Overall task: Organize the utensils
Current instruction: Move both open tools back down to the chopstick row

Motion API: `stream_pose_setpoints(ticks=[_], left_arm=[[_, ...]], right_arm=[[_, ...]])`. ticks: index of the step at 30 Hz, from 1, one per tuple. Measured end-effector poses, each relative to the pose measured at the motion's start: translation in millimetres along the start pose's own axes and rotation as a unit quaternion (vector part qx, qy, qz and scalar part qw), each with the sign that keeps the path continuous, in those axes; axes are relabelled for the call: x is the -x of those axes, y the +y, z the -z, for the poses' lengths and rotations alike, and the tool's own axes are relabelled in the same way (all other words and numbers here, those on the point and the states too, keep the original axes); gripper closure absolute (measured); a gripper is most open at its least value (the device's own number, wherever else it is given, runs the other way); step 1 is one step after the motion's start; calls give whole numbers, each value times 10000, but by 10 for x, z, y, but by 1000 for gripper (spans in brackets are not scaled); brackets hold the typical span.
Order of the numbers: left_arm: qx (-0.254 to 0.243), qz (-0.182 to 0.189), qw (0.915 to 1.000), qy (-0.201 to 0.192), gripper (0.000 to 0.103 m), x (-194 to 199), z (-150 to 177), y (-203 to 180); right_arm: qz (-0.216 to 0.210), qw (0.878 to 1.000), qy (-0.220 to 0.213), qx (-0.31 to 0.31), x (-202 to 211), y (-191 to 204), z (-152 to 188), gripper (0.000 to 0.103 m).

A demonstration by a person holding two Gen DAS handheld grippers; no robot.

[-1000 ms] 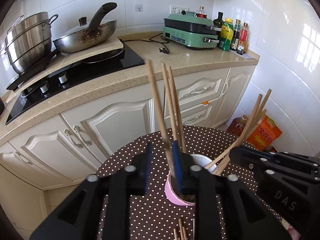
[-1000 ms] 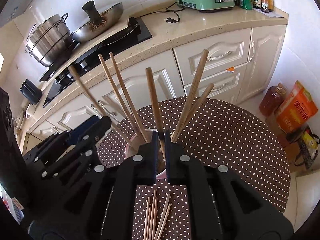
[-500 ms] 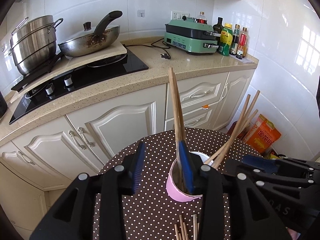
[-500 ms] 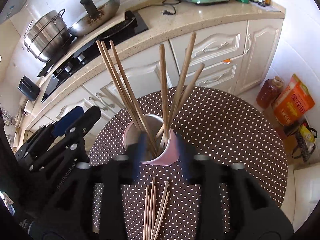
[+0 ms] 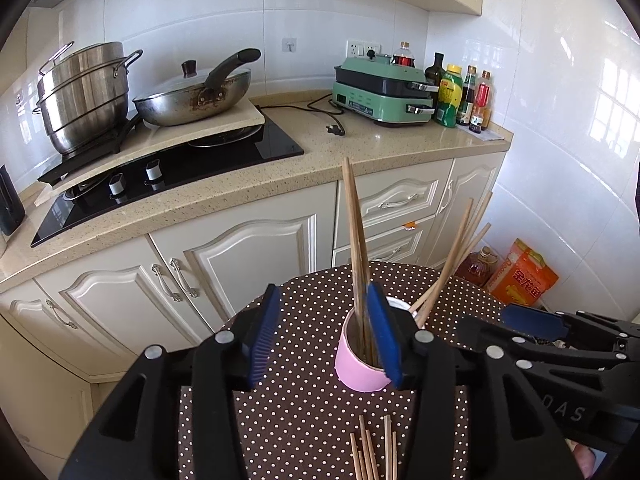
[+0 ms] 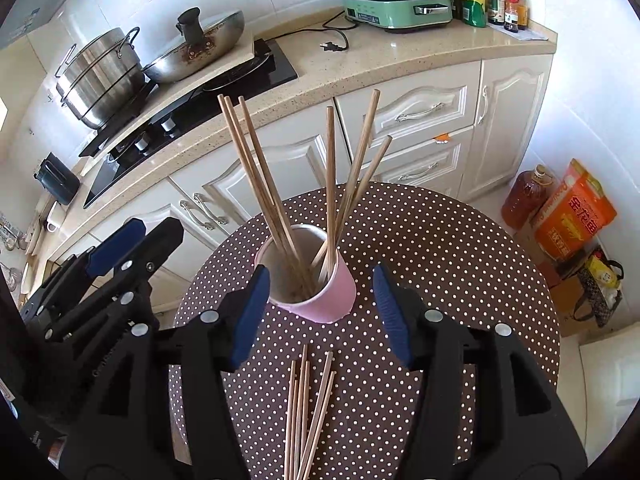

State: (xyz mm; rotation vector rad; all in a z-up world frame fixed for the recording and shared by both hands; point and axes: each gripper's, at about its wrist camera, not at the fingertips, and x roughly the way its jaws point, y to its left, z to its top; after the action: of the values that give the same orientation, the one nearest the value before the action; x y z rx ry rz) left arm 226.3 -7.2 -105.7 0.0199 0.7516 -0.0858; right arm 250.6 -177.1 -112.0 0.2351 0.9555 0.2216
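Observation:
A pink cup (image 6: 336,292) stands on the round table with a brown dotted cloth (image 6: 440,260). Several wooden chopsticks (image 6: 256,176) lean in it. More chopsticks (image 6: 308,408) lie flat on the cloth in front of the cup. My right gripper (image 6: 321,272) hovers just before the cup, its jaws opening, with nothing pressed between the pads. My left gripper (image 5: 323,296) is to the left of the cup (image 5: 360,364), its jaws also opening and empty. The upright chopsticks (image 5: 354,232) rise beside its right finger. Each gripper shows at the edge of the other's view.
Behind the table runs a kitchen counter (image 5: 360,152) with white cabinets, a black hob, a steamer pot (image 5: 84,92), a wok (image 5: 192,96), a green appliance (image 5: 384,92) and bottles. An oil bottle (image 6: 528,196) and an orange bag (image 6: 576,212) sit on the floor at right.
Both grippers have let go of the chopsticks they held in the cup, opened wide, and drawn back and up. The released chopsticks now lean in the cup.

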Motion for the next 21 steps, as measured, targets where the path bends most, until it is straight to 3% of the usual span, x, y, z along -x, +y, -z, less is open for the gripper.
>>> stream_pose_setpoints(ticks=[10,21], left_arm=[[-5,-6,10000,-22,50,237,169,21],[-16,-24,9996,282,49,260,535,83]], right_arm=[[123,9999,-103,33,193,9,188,29],[289,9994,199,-62,88,-62,493,22]])
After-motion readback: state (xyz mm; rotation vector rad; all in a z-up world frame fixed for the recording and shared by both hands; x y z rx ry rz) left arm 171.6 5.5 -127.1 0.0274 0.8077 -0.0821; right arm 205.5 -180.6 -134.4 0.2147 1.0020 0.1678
